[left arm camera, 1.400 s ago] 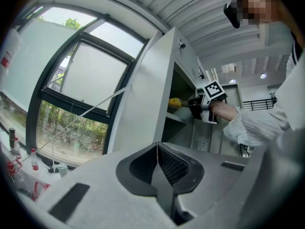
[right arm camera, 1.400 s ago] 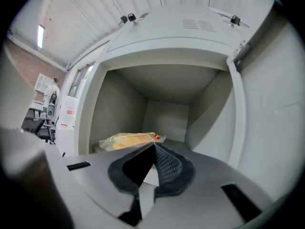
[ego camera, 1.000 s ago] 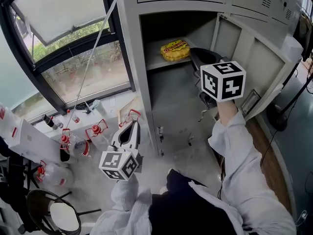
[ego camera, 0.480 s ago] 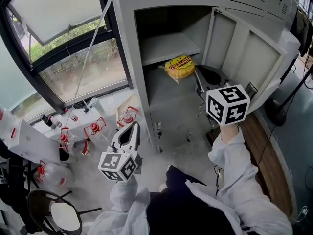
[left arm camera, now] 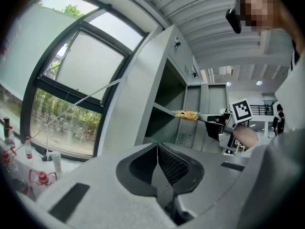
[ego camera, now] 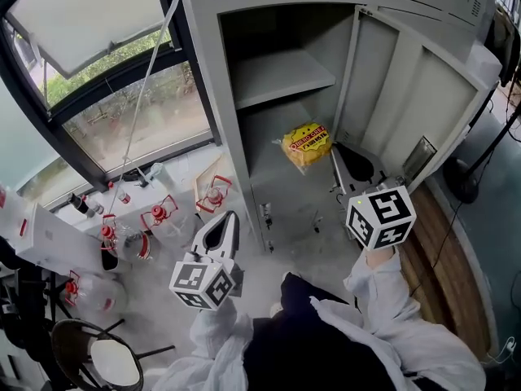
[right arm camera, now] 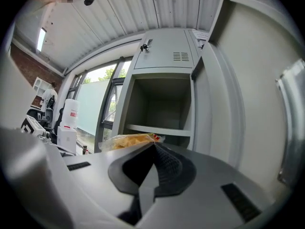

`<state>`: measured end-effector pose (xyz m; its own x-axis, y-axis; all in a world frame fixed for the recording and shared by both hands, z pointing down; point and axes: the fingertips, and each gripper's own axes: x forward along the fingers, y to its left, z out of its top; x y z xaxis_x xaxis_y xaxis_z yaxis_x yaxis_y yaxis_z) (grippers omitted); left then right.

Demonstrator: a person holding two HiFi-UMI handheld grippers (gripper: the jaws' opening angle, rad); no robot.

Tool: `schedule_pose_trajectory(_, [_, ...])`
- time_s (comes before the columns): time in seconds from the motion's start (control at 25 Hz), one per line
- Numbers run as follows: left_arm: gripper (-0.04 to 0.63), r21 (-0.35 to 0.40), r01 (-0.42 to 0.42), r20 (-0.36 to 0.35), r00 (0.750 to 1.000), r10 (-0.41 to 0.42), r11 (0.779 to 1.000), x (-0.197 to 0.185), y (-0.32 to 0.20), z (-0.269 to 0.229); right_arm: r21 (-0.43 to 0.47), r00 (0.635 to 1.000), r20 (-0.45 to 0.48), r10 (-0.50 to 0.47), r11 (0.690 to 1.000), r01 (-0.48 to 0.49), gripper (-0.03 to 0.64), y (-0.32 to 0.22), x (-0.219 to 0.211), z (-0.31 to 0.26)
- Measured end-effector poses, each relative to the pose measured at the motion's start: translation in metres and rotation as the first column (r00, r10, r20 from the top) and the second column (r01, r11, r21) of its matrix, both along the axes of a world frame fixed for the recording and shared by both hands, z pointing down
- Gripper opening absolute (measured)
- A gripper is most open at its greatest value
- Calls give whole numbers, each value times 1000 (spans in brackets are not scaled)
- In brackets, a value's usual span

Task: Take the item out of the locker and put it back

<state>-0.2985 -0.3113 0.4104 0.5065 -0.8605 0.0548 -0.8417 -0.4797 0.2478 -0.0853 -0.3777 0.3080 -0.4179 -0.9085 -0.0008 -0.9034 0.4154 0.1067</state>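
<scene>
The yellow snack bag (ego camera: 305, 143) hangs in the air in front of the open grey locker (ego camera: 236, 129), below its bare shelf (ego camera: 281, 76). My right gripper (ego camera: 330, 160) is shut on the bag's edge, and its marker cube sits lower right. In the right gripper view the bag (right arm camera: 128, 140) sticks out left of the closed jaw tips (right arm camera: 153, 145), with the locker's compartment behind. My left gripper (ego camera: 230, 217) is shut on nothing, low and left of the locker, away from the bag. From the left gripper view (left arm camera: 156, 144) the bag (left arm camera: 187, 114) appears sideways at the locker's opening.
The locker door (ego camera: 407, 96) stands swung open to the right. Several red-capped bottles (ego camera: 159, 218) sit on the floor by the window (ego camera: 122, 96). A white box (ego camera: 41, 235) and a black stool (ego camera: 89, 357) are at the lower left. A wooden strip (ego camera: 444, 251) runs along the right.
The right gripper has drawn the bag off the shelf, out of the locker and downward toward me. The left gripper has barely moved.
</scene>
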Motion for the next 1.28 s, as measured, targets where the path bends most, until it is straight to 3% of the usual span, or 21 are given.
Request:
schedule_pose_trajectory(0.32, [9,-56,21,-44,999,-23,998,-6,0,20,-55,995,54,83,995,-80,-2,-5,8,49])
schedule_pose_trajectory(0.56, [9,-86,49,-60,997,-54,995,-12,-10,30,-110,995,41,89,990,-84,0,-27,-2,79])
schedule_pose_trajectory(0.84, [9,-106,88,-56,994,-95,990,-19,-28,37,-143,998,41,36,989,-30,0,-63,-24,94])
schedule_pose_trajectory(1.28, [9,-76,188,-46,980,-191,979,-45,-53,26,-169,990,-42,-134,978,125,0,-126,-80,105])
